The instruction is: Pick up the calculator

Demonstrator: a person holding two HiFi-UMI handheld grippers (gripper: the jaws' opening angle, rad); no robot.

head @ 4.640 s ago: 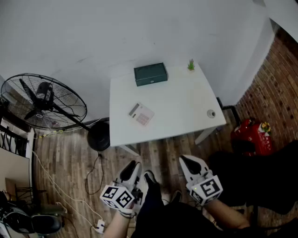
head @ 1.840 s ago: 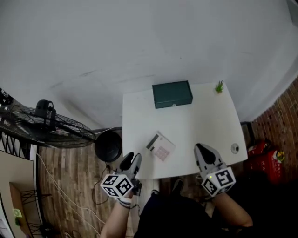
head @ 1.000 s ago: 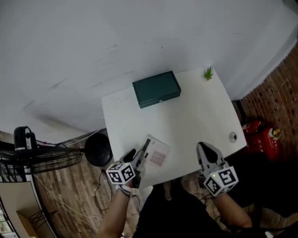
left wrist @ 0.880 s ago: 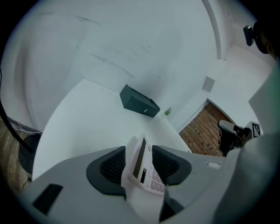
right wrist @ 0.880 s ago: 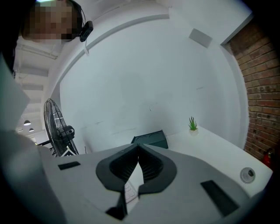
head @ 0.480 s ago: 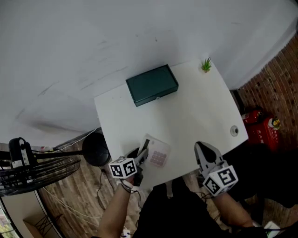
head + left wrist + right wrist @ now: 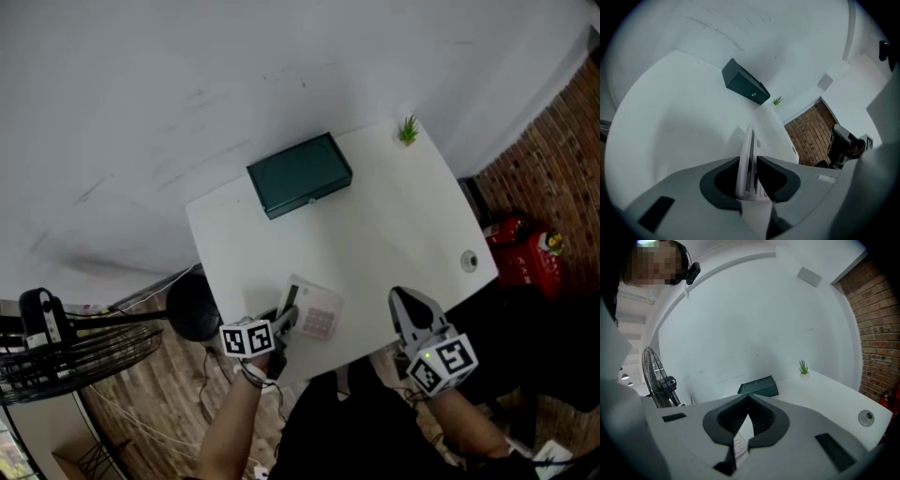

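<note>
Jaws of your left gripper (image 7: pixel 750 164) are closing on the near edge of the calculator (image 7: pixel 317 315), which lies near the front left corner of the white table (image 7: pixel 394 225). Your right gripper (image 7: pixel 410 307) hangs pressed together and empty, well apart. The step in hand seems to be the grasp itself. Next, I think, you must hold firm and lift straight, so the thin edge does not slip.

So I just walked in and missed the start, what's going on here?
A person holding a gripper in each hand is picking up the flat white calculator with pink keys near the white table's front left corner. The left gripper is closing its jaws on the calculator's edge, which sits between them. The right gripper hovers shut and empty by the table's front edge.
</note>
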